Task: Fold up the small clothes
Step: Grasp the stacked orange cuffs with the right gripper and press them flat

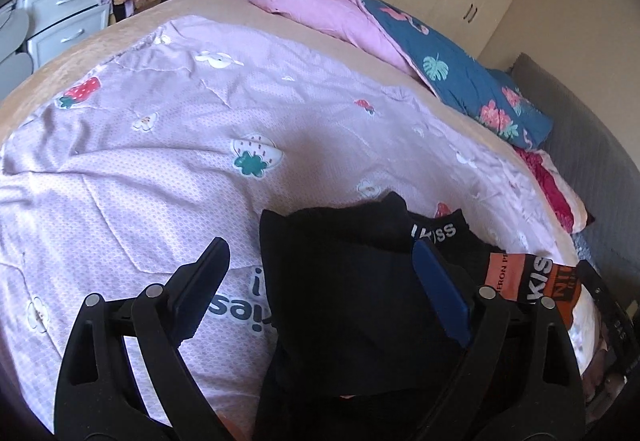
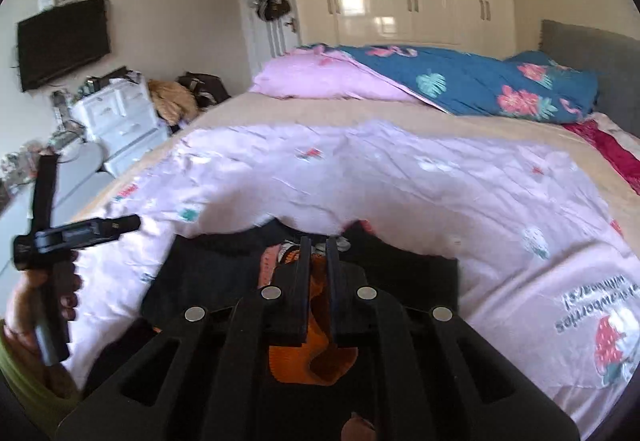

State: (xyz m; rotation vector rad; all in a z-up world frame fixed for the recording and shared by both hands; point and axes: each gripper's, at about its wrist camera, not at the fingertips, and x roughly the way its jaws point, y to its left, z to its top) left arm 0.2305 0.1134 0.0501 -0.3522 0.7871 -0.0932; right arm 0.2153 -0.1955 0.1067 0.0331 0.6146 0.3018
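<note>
Black garment (image 1: pixel 340 281) lies between open left tongs (image 1: pixel 320 269) (right tongs (image 2: pixel 318 253) closed) — on quilt (image 1: pixel 160 141).

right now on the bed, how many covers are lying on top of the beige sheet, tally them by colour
lilac strawberry quilt: 1
blue floral duvet, pink underside: 1
red blanket: 1
total: 3

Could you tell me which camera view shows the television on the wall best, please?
The right wrist view: the television hangs in full on the left wall there. The left wrist view does not show it at all.
</note>
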